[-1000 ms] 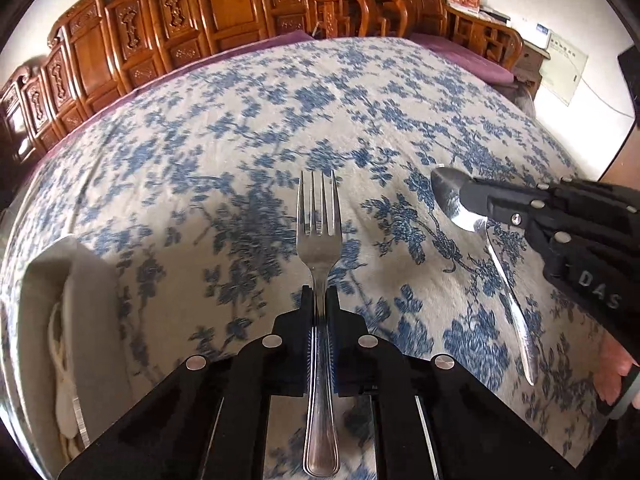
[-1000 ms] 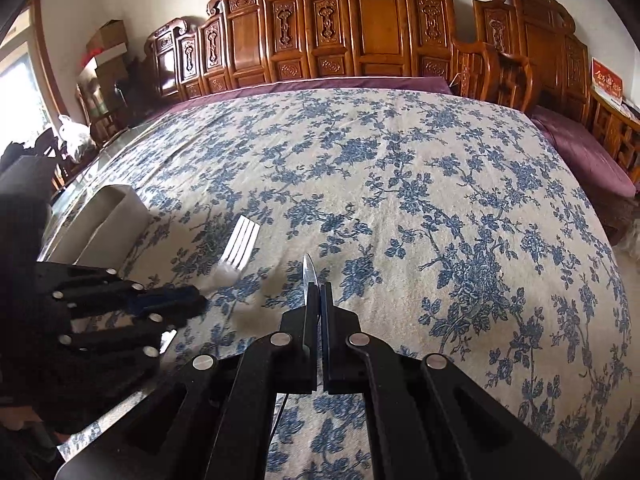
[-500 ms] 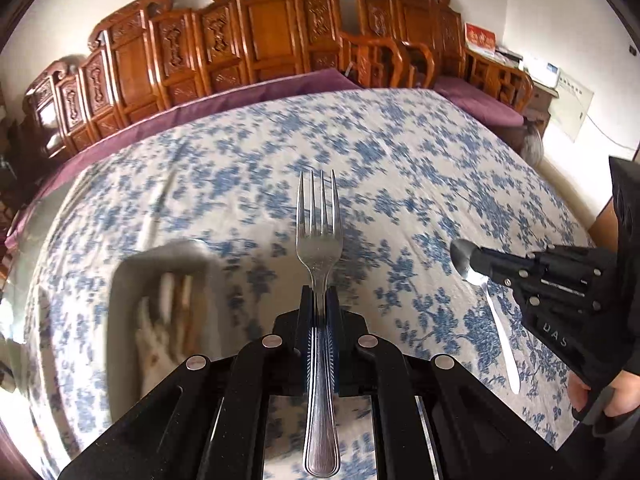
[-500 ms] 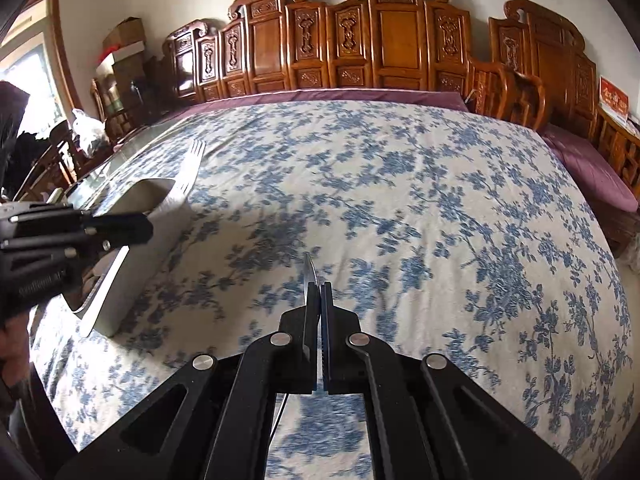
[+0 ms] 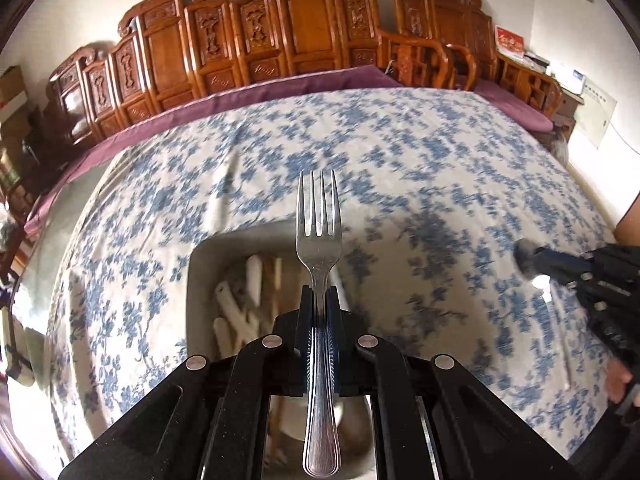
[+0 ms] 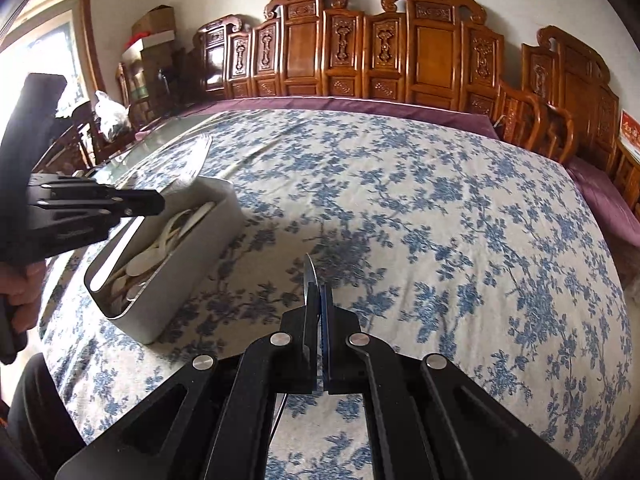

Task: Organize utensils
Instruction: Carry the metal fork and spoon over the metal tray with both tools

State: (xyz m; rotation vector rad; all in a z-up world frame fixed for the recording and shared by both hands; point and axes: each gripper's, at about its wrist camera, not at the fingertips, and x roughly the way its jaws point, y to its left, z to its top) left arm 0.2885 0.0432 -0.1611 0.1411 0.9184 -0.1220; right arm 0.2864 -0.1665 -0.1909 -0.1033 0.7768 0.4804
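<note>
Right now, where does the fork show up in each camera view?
Left wrist: the fork stands at centre, clamped upright in the left tool, tines over the grey utensil box.
Right wrist: far left, its tines stick out past that tool above the box.
Shared landmark: the grey utensil box.

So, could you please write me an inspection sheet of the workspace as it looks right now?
Surface: table under a blue floral cloth, glass edge bare at the far left.
Job's things: fork over the grey box; pale utensils lie inside; spoon, edge-on.
Clutter: nothing seen on the cloth.
Grippers: left gripper shut on the fork, tines forward; right gripper shut on the spoon.
Cables: nothing seen.
Surroundings: carved wooden chairs along the wall, cardboard boxes in the corner.
</note>
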